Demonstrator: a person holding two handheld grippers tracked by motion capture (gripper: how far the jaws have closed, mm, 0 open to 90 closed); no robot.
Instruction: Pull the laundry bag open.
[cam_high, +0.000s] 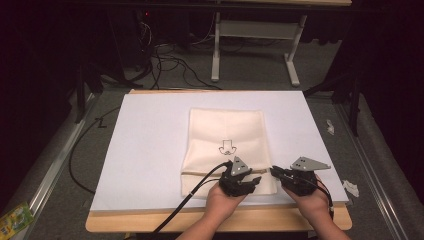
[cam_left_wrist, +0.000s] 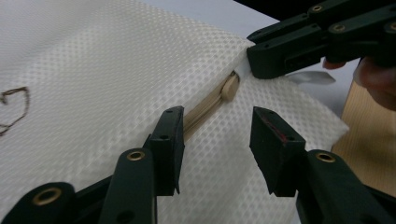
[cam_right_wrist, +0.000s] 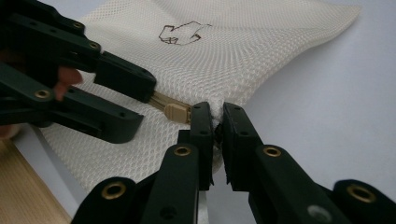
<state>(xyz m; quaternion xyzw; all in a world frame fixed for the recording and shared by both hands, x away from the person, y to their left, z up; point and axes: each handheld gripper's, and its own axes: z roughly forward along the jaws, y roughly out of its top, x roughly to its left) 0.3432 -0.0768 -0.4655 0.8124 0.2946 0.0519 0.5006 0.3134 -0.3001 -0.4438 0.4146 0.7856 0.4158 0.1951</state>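
A cream mesh bag (cam_high: 225, 135) with a small dark drawing (cam_right_wrist: 182, 33) lies flat on the white sheet (cam_high: 150, 150). A tan zipper (cam_left_wrist: 205, 109) runs across its near part and ends in a pull (cam_left_wrist: 229, 87) close to the bag's right edge. My left gripper (cam_high: 256, 181) hovers low over the near part of the bag; in its own view the left gripper (cam_left_wrist: 217, 126) stands open, with the zipper lying between its jaws and no pad pressing on it. My right gripper (cam_right_wrist: 218, 112) is shut on the bag's edge (cam_right_wrist: 217, 105) just beside the pull (cam_right_wrist: 176, 112).
The sheet covers a wooden table whose bare front edge (cam_high: 150, 220) shows near the hands. Cables (cam_high: 170, 65) and a white table frame (cam_high: 216, 45) are on the floor behind. Small scraps (cam_high: 351, 188) lie at the right of the table.
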